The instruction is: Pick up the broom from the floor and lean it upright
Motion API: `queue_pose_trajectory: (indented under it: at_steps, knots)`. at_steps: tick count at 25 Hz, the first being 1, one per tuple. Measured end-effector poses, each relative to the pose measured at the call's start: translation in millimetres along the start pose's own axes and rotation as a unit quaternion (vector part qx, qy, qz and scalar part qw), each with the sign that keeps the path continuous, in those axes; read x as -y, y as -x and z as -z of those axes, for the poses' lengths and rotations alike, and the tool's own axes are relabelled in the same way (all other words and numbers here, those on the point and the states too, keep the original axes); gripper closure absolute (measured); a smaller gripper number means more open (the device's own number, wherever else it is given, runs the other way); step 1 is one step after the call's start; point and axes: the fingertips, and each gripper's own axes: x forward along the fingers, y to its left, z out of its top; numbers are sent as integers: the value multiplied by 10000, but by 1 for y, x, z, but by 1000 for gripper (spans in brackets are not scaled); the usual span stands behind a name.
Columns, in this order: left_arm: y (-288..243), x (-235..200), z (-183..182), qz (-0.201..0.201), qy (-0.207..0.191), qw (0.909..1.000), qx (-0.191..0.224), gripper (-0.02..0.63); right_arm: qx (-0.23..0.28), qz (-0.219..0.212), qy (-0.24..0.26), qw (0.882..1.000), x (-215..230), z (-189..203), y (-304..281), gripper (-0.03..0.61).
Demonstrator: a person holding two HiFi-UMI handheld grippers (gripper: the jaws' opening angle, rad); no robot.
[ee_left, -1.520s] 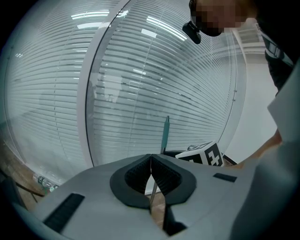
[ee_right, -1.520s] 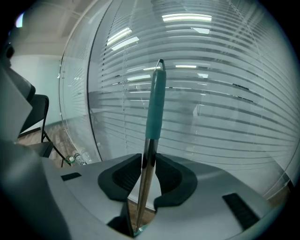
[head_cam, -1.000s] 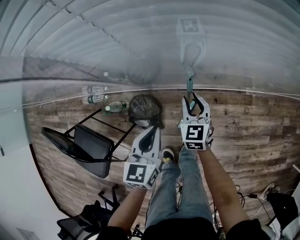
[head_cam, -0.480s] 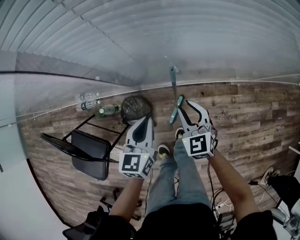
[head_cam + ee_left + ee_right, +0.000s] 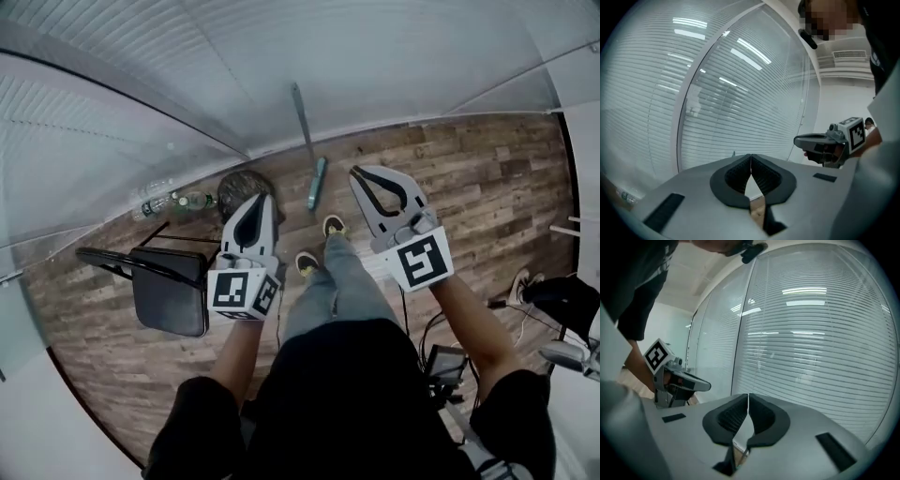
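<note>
bright even light, heavy fisheye bending, mostly sharp

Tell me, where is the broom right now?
In the head view the broom stands near top centre, leaning upright against the glass wall, just beyond the person's shoes and right of the dark bag.

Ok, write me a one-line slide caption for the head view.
Broom leans upright against the glass wall; left gripper shut and empty, right gripper closing its jaws on nothing, both clear of it.
</note>
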Motion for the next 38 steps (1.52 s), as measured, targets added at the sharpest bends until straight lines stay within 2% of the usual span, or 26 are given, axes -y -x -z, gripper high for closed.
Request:
queue_pose_trajectory:
  at_steps: [3,7,10,13,17,24,31,38]
  knots:
    - [31,32,-28,293,-378,9987,183,591,386,-102,-101,9992,-9,-45,37,557]
    - [64,78,-53,749,-766,9935,382,592,469,-45,-214,9987,-13,-70,90,560]
    - [93,97,-64,924,-758,9917,475,591,518,113,-191,9984,-24,-79,128,560]
    - [115,107,-70,922,-690,9921,503,592,684,370,-292,9965,-35,-89,158,560]
    - [133,115,-73,949,-697,9915,549,592,858,602,-443,9935,-48,-95,185,560]
    - [153,148,-81,1266,-828,9862,668,591,1014,1001,-680,9875,-52,-96,228,558]
    - [136,200,-95,1343,-968,9832,775,591,1064,1182,-1106,9811,-7,-83,267,558]
    - [125,267,-82,1421,-1070,9814,726,591,1058,1216,-1275,9787,23,-57,314,558]
